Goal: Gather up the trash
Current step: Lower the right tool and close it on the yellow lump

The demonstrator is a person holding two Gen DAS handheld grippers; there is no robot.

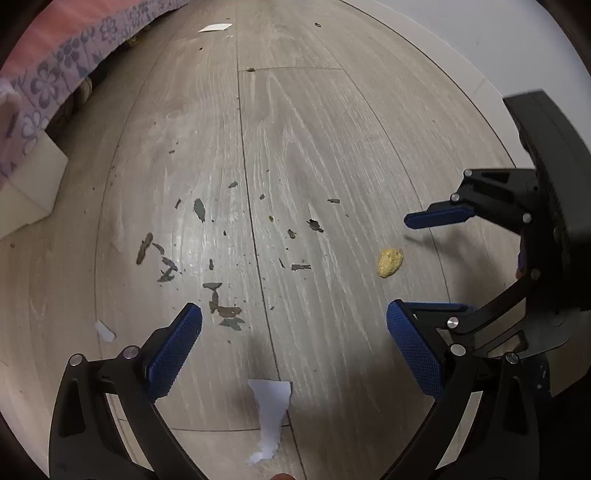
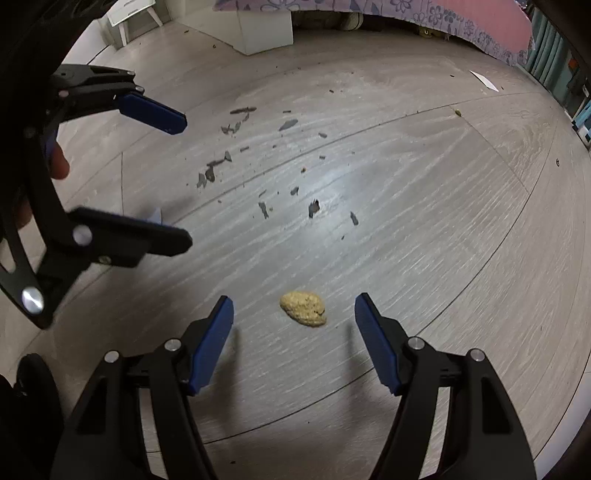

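The wood-grain floor (image 2: 443, 206) carries all the litter, and the yellow crumpled lump (image 2: 303, 308) lies on it straight ahead of the right gripper (image 2: 293, 317), just beyond the gap between its blue pads, slightly nearer the right-hand one; its long axis runs slantwise across that gap, not along the fingers. The right gripper stands wide and empty, and is plainly the nearer of the two. The left gripper (image 1: 293, 328), also spread wide and empty, points at the grey flakes (image 1: 221, 295), with the lump well off to its right. By count: one yellow lump, three torn white paper scraps in the left wrist view (one (image 1: 269, 417) close under the gripper, one (image 1: 104, 331) to its left, one (image 1: 215, 27) far up the floor), and dark grey flakes too many and too small to number.
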